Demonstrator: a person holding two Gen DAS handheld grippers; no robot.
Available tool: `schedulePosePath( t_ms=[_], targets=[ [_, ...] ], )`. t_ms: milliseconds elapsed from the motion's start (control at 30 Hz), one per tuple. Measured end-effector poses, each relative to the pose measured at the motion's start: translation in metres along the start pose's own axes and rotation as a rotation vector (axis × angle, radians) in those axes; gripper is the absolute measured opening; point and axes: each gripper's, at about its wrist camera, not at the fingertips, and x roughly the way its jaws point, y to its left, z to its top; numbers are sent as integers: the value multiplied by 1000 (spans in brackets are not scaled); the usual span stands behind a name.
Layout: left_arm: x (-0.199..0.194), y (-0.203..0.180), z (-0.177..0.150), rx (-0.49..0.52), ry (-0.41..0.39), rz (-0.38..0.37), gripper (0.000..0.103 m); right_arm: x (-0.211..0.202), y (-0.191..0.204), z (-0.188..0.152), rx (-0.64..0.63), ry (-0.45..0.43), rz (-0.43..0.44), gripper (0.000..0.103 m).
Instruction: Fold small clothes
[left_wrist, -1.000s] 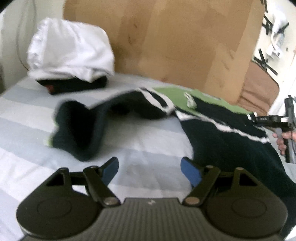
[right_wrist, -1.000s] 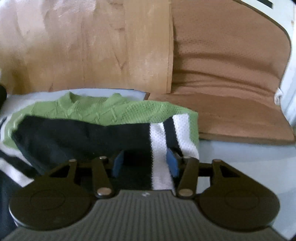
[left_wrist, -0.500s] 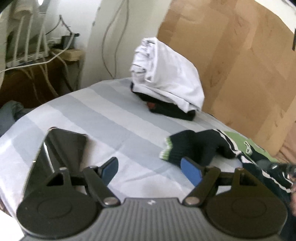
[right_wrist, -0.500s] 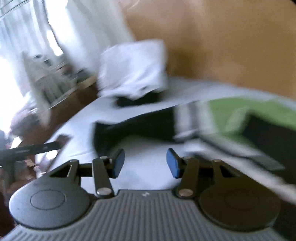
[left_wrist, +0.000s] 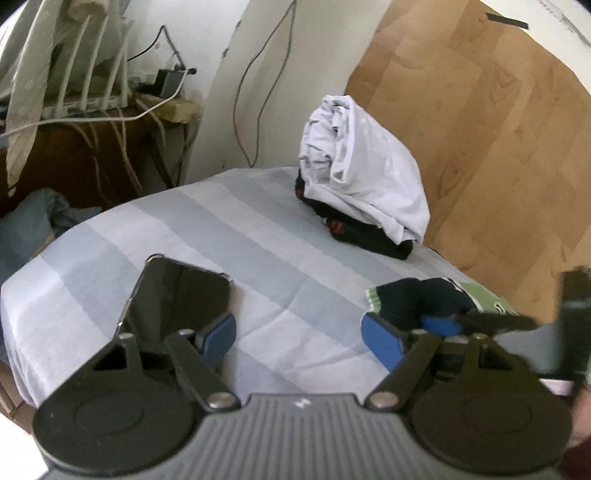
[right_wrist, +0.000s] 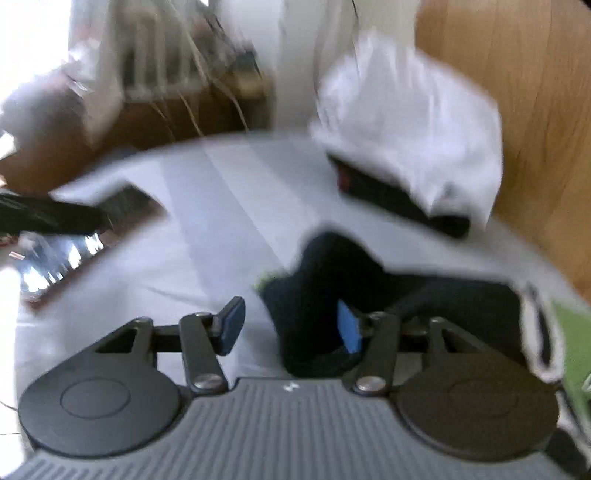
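Observation:
A small dark navy sweater with green and white stripes lies on the striped bed; its sleeve end (left_wrist: 410, 301) with a green cuff shows at the right of the left wrist view. My left gripper (left_wrist: 299, 334) is open and empty above the sheet, left of the sleeve. My right gripper (right_wrist: 290, 326) is open, low over the sleeve (right_wrist: 325, 273), with the dark fabric between and under its fingers. The right gripper also shows in the left wrist view (left_wrist: 480, 321), beside the sleeve. The right wrist view is blurred.
A pile of folded clothes, white on top of dark (left_wrist: 362, 184), sits at the back of the bed against a wooden board (left_wrist: 498, 129). A black phone (left_wrist: 177, 295) lies on the sheet (left_wrist: 258, 240) near the left gripper. Cables and a radiator stand beyond the bed's left edge.
Both grippers swung left toward the sleeve end. The right gripper left the sweater's striped hem and now hovers over the sleeve. The phone and bed edge came into view.

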Motion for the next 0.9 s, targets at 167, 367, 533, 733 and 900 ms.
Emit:
schedulePosePath(
  t_ms=[167,367,533,733,900],
  targets=[
    [-1,7,4,-12,10,34,77,-21,-38,47,184,-122,59,12],
    [5,-23,13,23,2,-4,77,-116,-153,85,384,-353,44,12],
    [35,-83,18,133,47,-66,77,-198,-275,35,610,-458,-86,12],
    [101,-183,23,206,137,-204,79,-239,-371,-86,864,-437,-141,13],
    [167,-268,10,275,242,-269,79,-229,-407,-189,1004,-280,-228,26]
  ],
)
